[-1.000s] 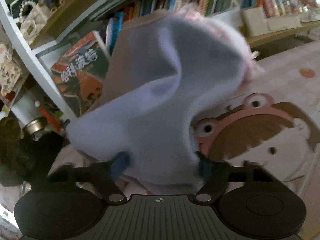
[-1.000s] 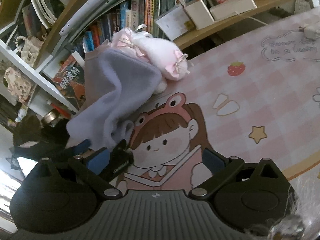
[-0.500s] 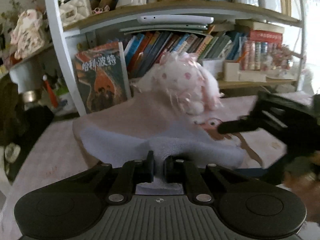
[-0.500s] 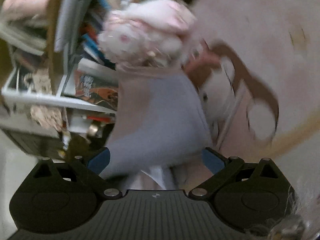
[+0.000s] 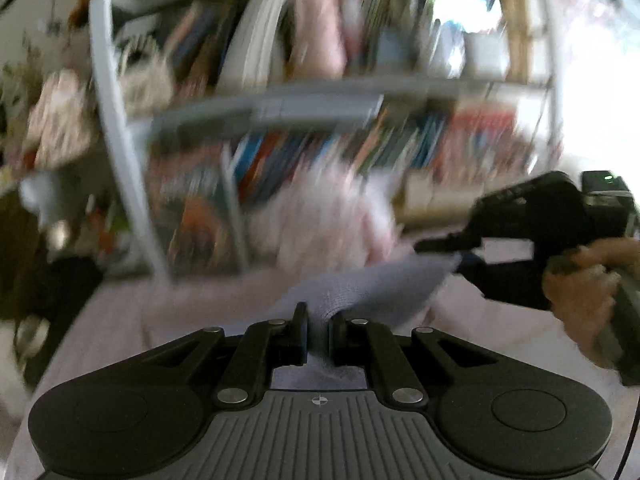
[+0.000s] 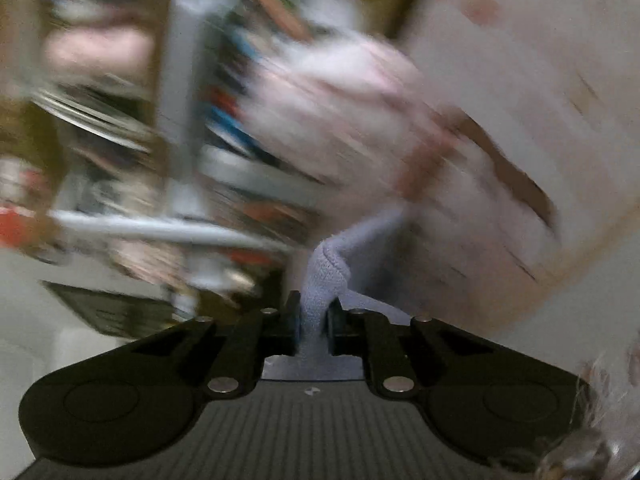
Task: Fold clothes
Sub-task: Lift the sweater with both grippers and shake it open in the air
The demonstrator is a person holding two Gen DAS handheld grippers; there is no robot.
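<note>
Blurred bookshelf point(image 5: 280, 120) behind; lavender cloth point(image 5: 372, 284) pinched btwn both hand-held grippers.

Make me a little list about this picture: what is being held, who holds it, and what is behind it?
thing held: a light purple cloth
left gripper: shut on the cloth
right gripper: shut on the cloth
cloth shape: stretched between the two grippers
behind it: a fluffy pink toy and a bookshelf full of books, all blurry
under it: a pink mat
person: one hand on the right gripper's handle
</note>
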